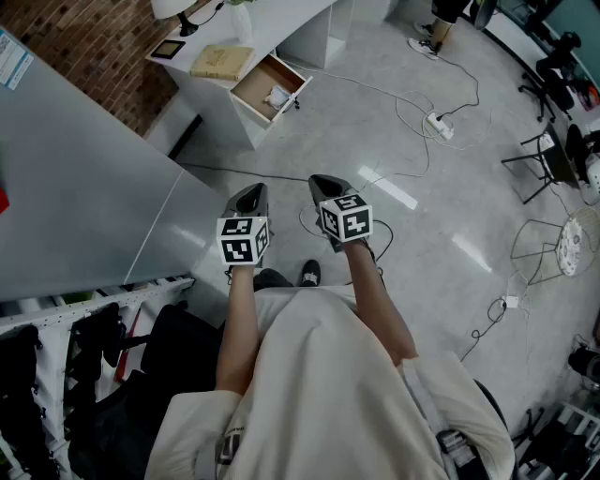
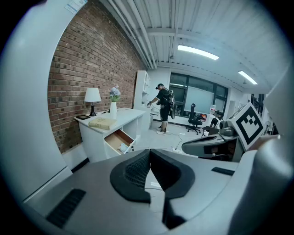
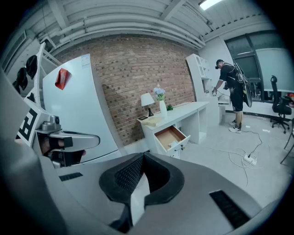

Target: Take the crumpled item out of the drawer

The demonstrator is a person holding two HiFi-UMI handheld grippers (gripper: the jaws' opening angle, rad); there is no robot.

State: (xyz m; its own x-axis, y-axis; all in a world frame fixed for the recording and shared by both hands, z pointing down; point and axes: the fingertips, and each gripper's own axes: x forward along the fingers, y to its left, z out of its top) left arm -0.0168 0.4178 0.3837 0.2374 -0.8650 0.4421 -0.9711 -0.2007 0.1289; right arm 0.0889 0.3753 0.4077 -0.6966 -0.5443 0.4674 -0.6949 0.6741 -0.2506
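The white desk (image 1: 281,23) stands far ahead by the brick wall, with one wooden drawer (image 1: 270,89) pulled open. A white crumpled item (image 1: 277,97) lies inside it, also seen as the crumpled item (image 2: 124,148) in the left gripper view and the crumpled item (image 3: 176,143) in the right gripper view. My left gripper (image 1: 249,195) and right gripper (image 1: 328,187) are held side by side at waist height, well short of the drawer. Both are shut with nothing between their jaws. In their own views the left gripper (image 2: 149,152) and the right gripper (image 3: 143,156) point toward the drawer (image 2: 117,139).
A book (image 1: 222,62), a lamp (image 2: 92,97) and a vase (image 2: 113,108) sit on the desk. A large white fridge (image 1: 75,187) stands to my left. Cables and a power strip (image 1: 438,125) lie on the floor to the right. A person (image 2: 163,108) stands beyond the desk.
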